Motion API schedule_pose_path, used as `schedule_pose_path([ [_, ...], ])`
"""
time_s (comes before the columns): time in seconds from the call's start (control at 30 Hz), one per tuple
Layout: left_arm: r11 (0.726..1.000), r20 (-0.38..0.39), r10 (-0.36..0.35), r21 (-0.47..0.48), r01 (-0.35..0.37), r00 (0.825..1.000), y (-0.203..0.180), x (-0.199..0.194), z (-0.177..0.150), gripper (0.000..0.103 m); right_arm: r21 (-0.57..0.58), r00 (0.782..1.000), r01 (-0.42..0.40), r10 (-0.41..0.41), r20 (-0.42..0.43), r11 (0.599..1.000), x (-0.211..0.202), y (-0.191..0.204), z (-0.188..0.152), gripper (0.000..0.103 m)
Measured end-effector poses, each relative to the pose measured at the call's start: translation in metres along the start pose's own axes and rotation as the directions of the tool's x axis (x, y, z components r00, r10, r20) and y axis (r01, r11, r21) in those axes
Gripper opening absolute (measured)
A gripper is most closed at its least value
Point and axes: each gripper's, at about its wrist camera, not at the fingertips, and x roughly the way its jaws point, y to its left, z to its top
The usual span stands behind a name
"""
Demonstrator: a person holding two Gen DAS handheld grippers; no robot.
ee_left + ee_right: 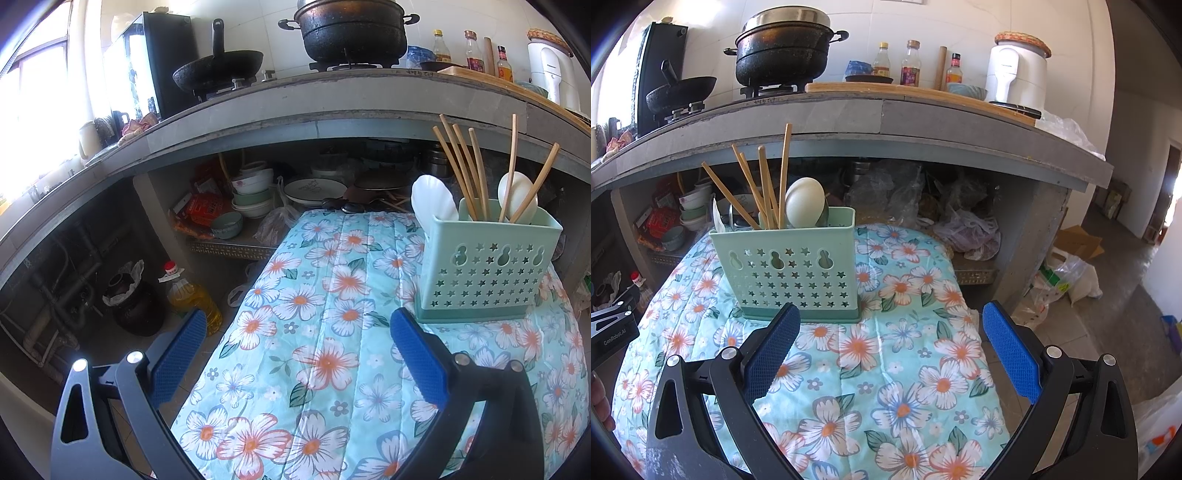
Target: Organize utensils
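My left gripper point(297, 354) and right gripper point(892, 350) both gaped wide, empty. Ahead, at the far edge of the floral tablecloth point(886, 354), stood one green holder point(786, 273): six chopsticks point(476, 173), two white spoons point(517, 195). "GenRobot.AI" showed on my left gripper's body.

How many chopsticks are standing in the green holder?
6 in the left wrist view. Four chopsticks fan out in the holder left of the round white spoon, two cross it. More may be hidden.
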Motion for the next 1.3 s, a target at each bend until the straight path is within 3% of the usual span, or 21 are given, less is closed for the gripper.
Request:
schedule_pose_path([
  [1.3, 1.0, -0.005, -0.005, -0.004, 0.005, 1.0, 0.0022, 0.0013, 0.0009, 0.098, -0.003, 1.0, -0.001, 0.001, 0.001, 1.0, -0.0012, 0.0045, 0.0027, 0.095],
])
